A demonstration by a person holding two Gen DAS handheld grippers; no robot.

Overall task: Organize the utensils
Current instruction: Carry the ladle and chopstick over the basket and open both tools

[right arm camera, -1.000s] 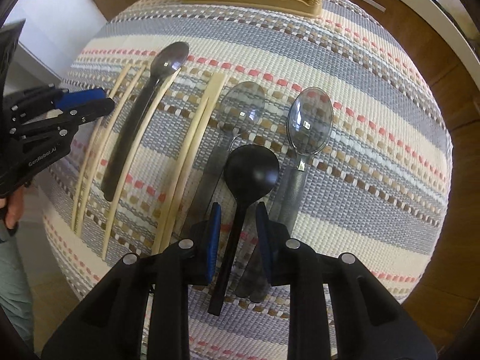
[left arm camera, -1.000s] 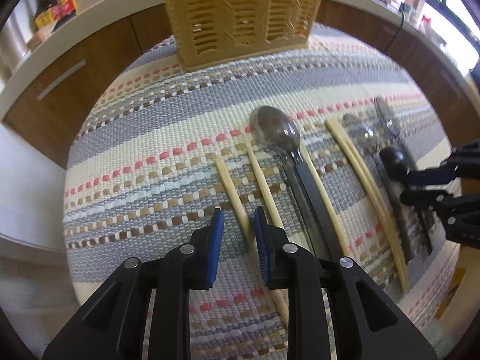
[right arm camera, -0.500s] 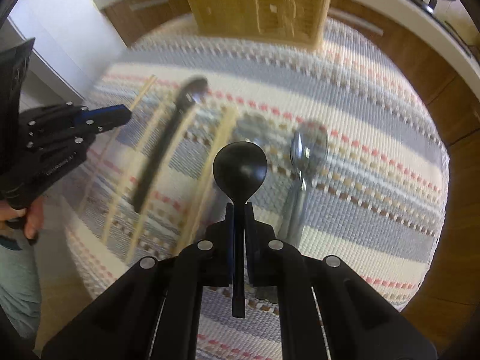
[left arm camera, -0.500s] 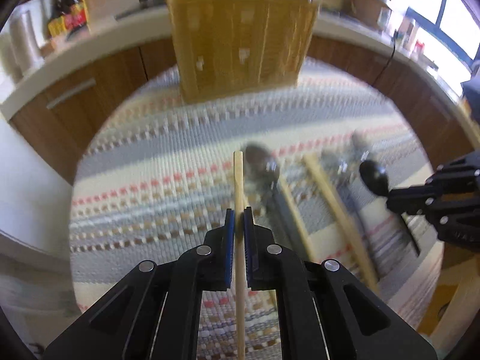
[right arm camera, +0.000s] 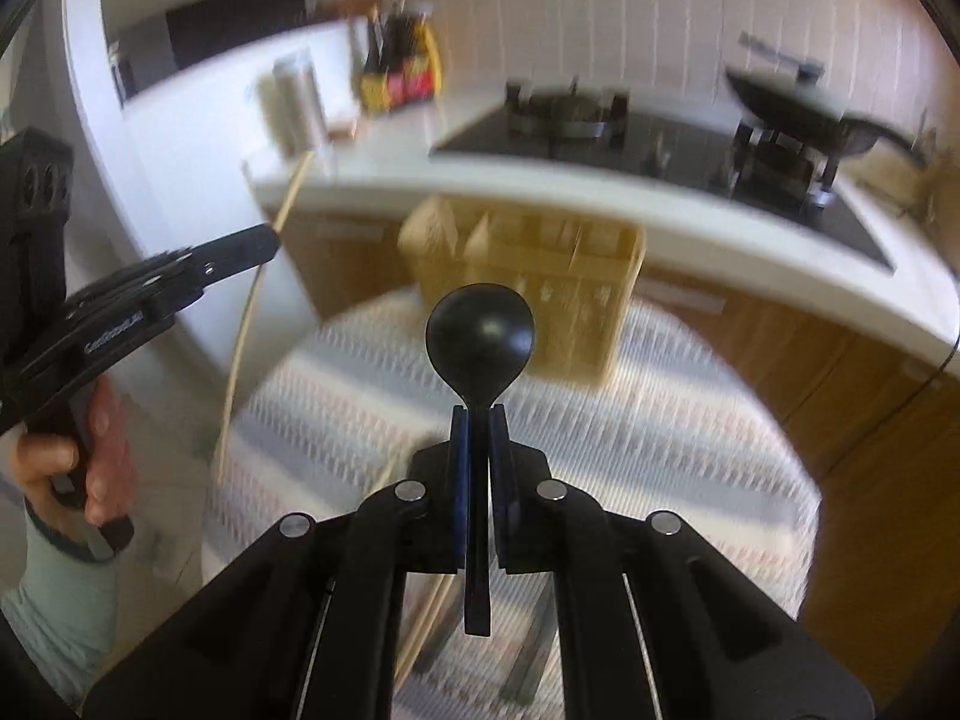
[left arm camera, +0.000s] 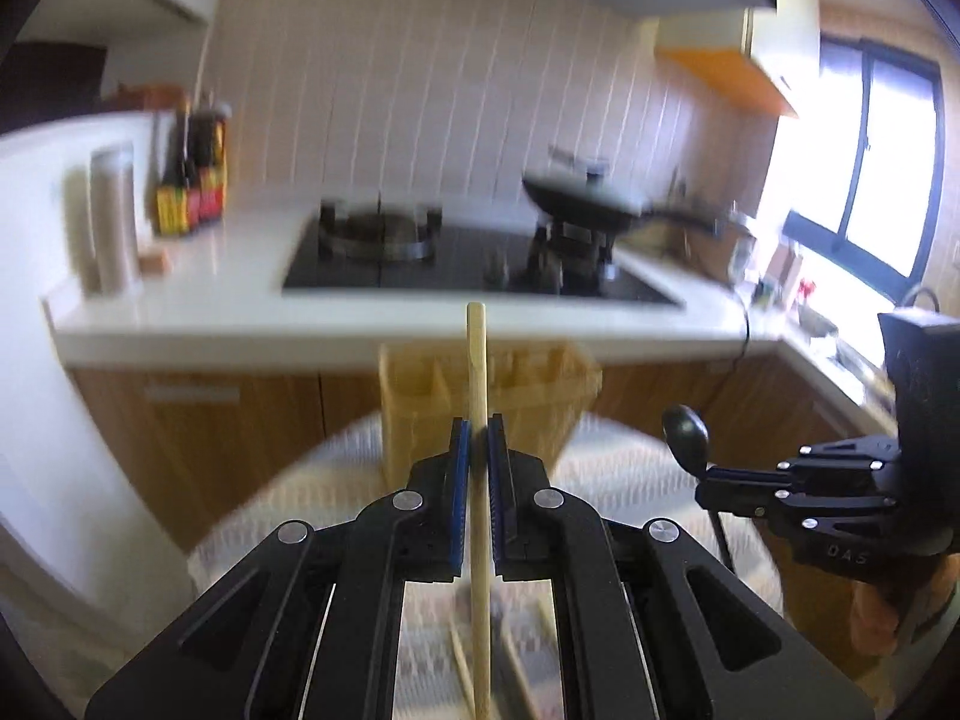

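Observation:
My left gripper (left arm camera: 478, 441) is shut on a pale wooden chopstick (left arm camera: 476, 372) and holds it upright, high above the table. It also shows in the right wrist view (right arm camera: 264, 243) at the left, with the chopstick (right arm camera: 243, 330) hanging down. My right gripper (right arm camera: 478, 429) is shut on a black spoon (right arm camera: 480, 333), bowl up. In the left wrist view it (left arm camera: 711, 480) is at the right with the spoon (left arm camera: 686, 429). The yellow wicker utensil basket (left arm camera: 534, 396) (right arm camera: 576, 276) stands at the table's far edge, ahead of both grippers.
The round table carries a striped woven mat (right arm camera: 660, 420). More chopsticks (left arm camera: 459, 660) and spoons (right arm camera: 528, 654) lie blurred on it below the grippers. Behind is a white counter (left arm camera: 210, 312) with a hob, a black pan (left arm camera: 588, 204), sauce bottles (left arm camera: 192, 180) and wooden cabinets.
Both grippers closed on their utensils a second ago and have lifted and tilted up. The view has swung from the mat to the kitchen counter; the basket now lies ahead.

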